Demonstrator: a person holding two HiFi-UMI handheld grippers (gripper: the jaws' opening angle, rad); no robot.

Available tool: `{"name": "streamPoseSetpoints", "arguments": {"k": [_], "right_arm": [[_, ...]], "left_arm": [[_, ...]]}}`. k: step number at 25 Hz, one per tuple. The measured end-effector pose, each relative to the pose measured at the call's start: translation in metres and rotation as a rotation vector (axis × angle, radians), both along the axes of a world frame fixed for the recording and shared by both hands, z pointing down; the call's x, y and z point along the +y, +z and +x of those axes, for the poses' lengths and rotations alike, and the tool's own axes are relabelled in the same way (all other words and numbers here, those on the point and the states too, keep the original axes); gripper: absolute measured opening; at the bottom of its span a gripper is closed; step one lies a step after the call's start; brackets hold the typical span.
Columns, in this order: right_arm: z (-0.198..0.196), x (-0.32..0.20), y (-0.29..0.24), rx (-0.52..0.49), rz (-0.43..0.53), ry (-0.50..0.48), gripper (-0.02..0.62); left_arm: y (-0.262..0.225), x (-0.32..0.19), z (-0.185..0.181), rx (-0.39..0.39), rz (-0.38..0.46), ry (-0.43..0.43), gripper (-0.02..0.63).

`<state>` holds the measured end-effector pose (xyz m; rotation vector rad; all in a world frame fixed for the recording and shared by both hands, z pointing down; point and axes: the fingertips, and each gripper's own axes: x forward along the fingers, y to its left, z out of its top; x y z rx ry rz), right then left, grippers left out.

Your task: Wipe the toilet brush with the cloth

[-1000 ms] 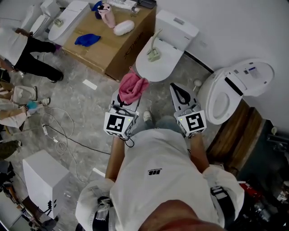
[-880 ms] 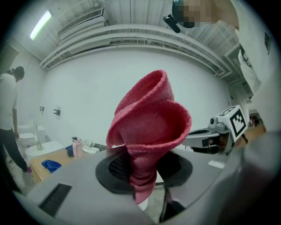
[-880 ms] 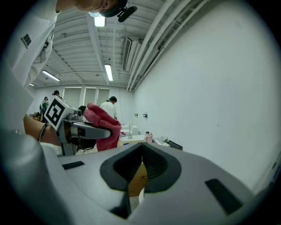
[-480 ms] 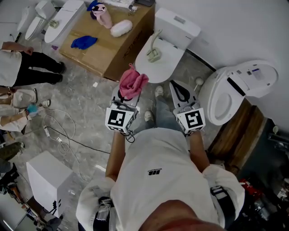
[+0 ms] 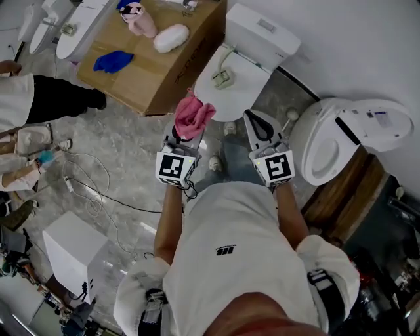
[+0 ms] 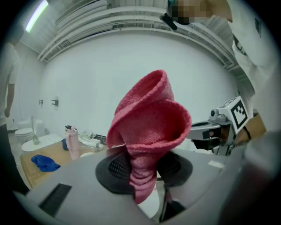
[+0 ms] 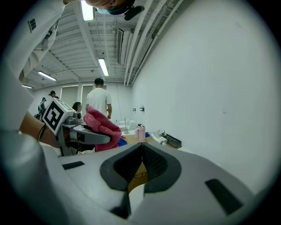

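A pink cloth [image 5: 193, 115] is bunched up in my left gripper [image 5: 186, 134], which is shut on it; in the left gripper view the cloth [image 6: 148, 127] stands up from between the two black pads [image 6: 116, 169]. My right gripper [image 5: 254, 121] is level with it to the right, shut and empty, its pads [image 7: 153, 165] pressed together. A pale toilet brush [image 5: 222, 72] with a long curved handle lies on the closed lid of the white toilet [image 5: 246, 88] just ahead of both grippers. Neither gripper touches it.
A cardboard box [image 5: 151, 65] left of the toilet carries a blue cloth [image 5: 108, 62], a pink bottle [image 5: 136, 18] and a white object [image 5: 171, 37]. A second toilet [image 5: 341, 141] with its lid up stands at the right. People stand at the far left; cables [image 5: 88, 197] run over the floor.
Both grippers have moved a little forward toward the closed toilet, the cloth still held in the left one. The person at the far left has shifted.
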<state>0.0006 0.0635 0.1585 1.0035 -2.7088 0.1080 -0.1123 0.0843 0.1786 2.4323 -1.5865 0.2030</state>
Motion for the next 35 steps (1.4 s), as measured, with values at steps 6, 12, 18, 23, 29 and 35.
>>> {"name": "streamPoseSetpoints", "arguments": {"k": [6,12,18,23,29,35], "right_arm": [[0.003,-0.051,0.044,0.036,-0.054,-0.02,-0.003],[0.002,-0.093,0.092,0.069,-0.102,-0.069,-0.003],[0.005,-0.117,0.142,0.1,-0.148,-0.086,-0.003],[0.004,-0.13,0.184,0.121,-0.188,-0.07,-0.003],[-0.007,-0.141,0.233,0.146,-0.217,-0.06,-0.003],[-0.021,-0.147,0.275,0.169,-0.227,-0.047,-0.002]], "left_arm": [[0.043,-0.042,0.002,-0.008,-0.064,0.002,0.137],[0.085,-0.082,0.002,-0.023,-0.115,-0.003,0.137],[0.125,-0.107,0.0,-0.028,-0.142,-0.002,0.137],[0.161,-0.121,-0.004,-0.042,-0.181,0.012,0.137],[0.208,-0.135,-0.01,-0.066,-0.225,0.031,0.137],[0.244,-0.147,-0.007,-0.07,-0.231,0.087,0.137]]}}
